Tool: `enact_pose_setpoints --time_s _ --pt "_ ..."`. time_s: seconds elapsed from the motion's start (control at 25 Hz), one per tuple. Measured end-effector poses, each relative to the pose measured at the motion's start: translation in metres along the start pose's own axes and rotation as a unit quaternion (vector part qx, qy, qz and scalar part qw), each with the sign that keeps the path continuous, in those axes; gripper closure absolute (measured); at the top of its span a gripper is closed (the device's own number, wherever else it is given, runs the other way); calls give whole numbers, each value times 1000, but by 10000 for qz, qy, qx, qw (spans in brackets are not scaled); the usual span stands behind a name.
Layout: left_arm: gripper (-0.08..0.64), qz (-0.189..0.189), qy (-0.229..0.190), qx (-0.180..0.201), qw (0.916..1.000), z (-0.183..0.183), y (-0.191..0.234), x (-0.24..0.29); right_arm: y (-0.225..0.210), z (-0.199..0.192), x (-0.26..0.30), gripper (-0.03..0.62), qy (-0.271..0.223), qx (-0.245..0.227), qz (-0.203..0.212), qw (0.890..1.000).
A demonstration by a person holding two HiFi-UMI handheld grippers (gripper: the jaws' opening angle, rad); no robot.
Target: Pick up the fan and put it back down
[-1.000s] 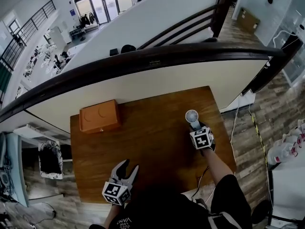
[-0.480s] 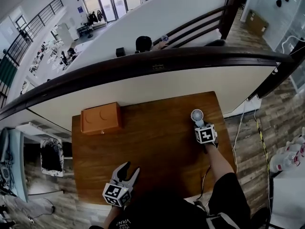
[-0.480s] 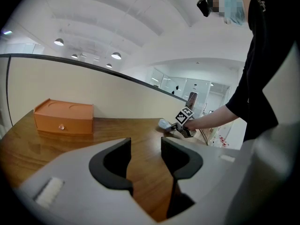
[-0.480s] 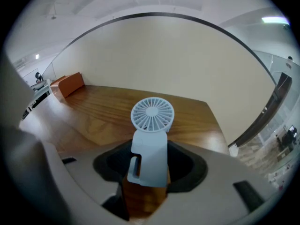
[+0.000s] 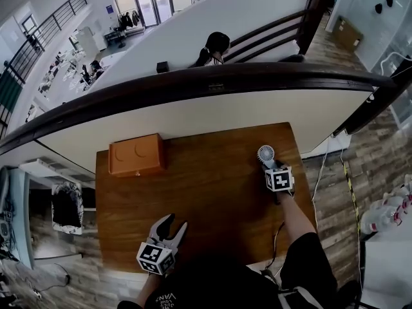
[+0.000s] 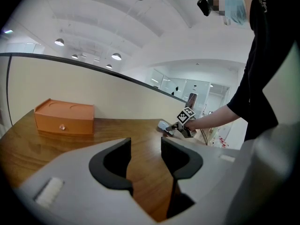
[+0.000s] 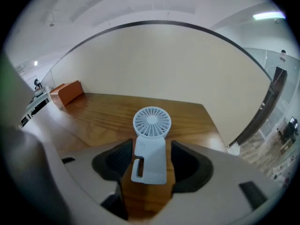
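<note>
A small pale blue handheld fan (image 5: 266,154) lies on the wooden table (image 5: 206,192) near its far right corner. My right gripper (image 5: 270,167) reaches over it from the near side. In the right gripper view the fan (image 7: 151,123) lies flat with its round grille pointing away, and its handle sits between the jaws of the right gripper (image 7: 150,156). The jaws are opening, and a thin gap shows on each side of the handle. My left gripper (image 5: 172,224) hovers at the table's near left edge. In its own view the left gripper (image 6: 146,149) is open and empty.
An orange box (image 5: 134,154) stands at the table's far left and shows in the left gripper view as the orange box (image 6: 64,117). A dark curved railing (image 5: 212,82) and a pale wall run behind the table. A cable (image 5: 277,234) hangs off the near right edge.
My right gripper and the fan have shifted a little to the right and settled on the table. The left gripper has stayed where it was.
</note>
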State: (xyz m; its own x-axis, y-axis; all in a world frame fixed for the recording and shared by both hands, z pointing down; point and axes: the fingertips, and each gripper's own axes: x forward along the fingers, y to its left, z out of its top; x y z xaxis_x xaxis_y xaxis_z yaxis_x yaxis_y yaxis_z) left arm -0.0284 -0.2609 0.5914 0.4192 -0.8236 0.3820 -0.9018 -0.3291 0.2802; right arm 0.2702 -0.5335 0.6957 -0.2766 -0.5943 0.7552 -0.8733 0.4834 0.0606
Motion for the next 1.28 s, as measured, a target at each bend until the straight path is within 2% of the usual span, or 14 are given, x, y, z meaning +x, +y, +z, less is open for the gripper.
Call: enact_pose_setpoints --time_s 0.32,0.64,0.96,1.28 --pt "374 -164 -222 50 9996 5 -3 -15 15 11 -52 364 -524 153 -223 9983" --pt "374 -305 -423 41 9986 11 6 -44 55 21 -131 366 -1347 528 -497 9882" --pt "393 -535 -553 272 9967 12 16 -82 112 13 -204 521 -2020 815 -693 9735" --pt "487 -717 -601 418 9947 10 26 -116 177 2 -261 574 -2568 1262 -716 9555"
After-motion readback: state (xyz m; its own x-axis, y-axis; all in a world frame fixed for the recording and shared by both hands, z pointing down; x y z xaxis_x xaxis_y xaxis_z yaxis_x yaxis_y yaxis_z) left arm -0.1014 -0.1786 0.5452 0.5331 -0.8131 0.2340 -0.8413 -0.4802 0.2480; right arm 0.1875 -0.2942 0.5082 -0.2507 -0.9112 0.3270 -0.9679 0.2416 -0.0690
